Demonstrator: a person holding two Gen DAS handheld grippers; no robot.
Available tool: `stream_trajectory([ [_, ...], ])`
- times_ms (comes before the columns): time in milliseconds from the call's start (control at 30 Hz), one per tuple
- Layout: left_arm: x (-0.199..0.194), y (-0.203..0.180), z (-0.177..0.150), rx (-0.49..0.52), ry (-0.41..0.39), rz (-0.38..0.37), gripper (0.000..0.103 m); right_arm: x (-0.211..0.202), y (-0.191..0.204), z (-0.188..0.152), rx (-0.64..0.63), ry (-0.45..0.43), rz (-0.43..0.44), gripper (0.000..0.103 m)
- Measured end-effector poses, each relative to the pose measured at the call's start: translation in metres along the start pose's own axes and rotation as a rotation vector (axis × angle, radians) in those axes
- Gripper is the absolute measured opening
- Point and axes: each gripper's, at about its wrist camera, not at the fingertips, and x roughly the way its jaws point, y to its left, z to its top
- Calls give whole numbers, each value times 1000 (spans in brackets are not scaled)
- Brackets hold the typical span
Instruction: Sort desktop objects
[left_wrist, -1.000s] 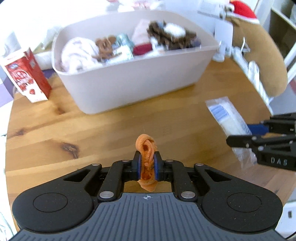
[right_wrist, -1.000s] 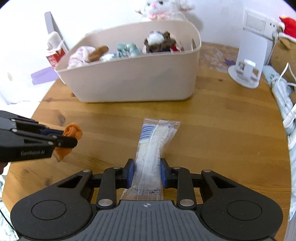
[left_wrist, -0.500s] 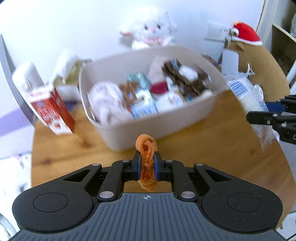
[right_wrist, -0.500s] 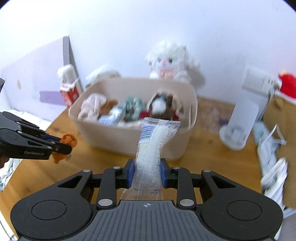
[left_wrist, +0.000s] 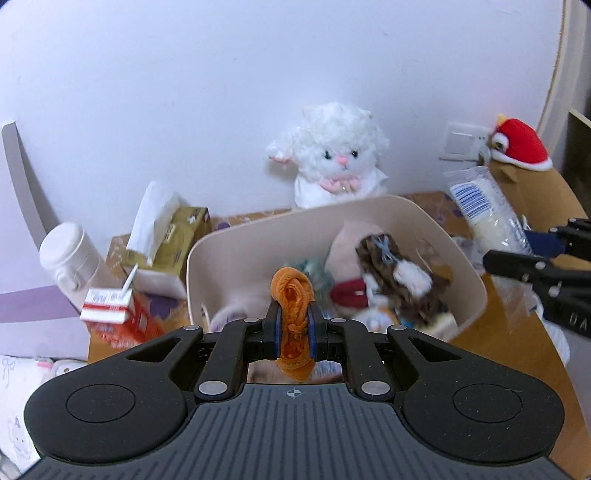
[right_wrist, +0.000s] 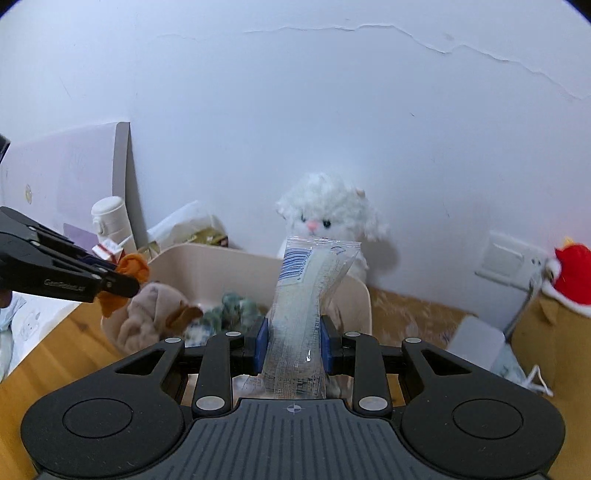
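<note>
Both loads had been lifted off the wooden table (left_wrist: 509, 339) to the beige plastic bin (left_wrist: 463, 266): the left gripper (left_wrist: 293, 330) clenched on an orange knitted toy (left_wrist: 291, 295), the right gripper (right_wrist: 293, 341) on a clear sealed packet (right_wrist: 306, 291); dropping-in appeared imminent.

Matt beige plastic bin (left_wrist: 466, 271), glossy clear film packet (right_wrist: 306, 291), knitted orange yarn piece (left_wrist: 293, 295), grained wooden table (right_wrist: 55, 343).

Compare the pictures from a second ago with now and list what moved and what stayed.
Both grippers rose from just above the wooden table toward the beige bin. The left gripper carried the orange knitted piece up over the bin's near rim; the right gripper lifted the clear packet off the tabletop. Nothing was released. The bin, its contents and the white plush stayed put.
</note>
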Motion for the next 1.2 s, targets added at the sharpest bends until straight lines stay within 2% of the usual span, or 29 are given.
stream_trajectory([
  [200,33,-7,10,13,33,20,13,40,10,10,-62,14,27,27],
  [300,49,-6,8,-5,75,35,13,61,12,11,-50,41,59,27],
  [600,67,-4,5,-10,128,17,14,93,24,4,-27,104,118,27],
  [633,69,-3,6,-11,131,14,24,95,25,3,-29,115,128,28],
  [667,69,-3,6,-7,143,8,42,96,25,2,-31,124,137,33],
  [700,69,-4,5,0,153,4,47,97,26,2,-29,125,136,41],
  [767,65,-3,5,13,143,41,67,94,26,1,-16,115,137,45],
  [833,60,0,5,15,130,53,76,87,25,2,-9,104,121,56],
  [967,49,2,6,21,113,39,78,68,22,5,3,85,80,73],
  [1033,43,2,5,36,106,40,80,60,21,7,13,83,49,90],
  [1100,36,2,2,44,101,31,81,50,20,7,37,72,15,103],
  [1200,26,4,-4,41,98,22,82,38,19,4,75,73,-20,103],
])
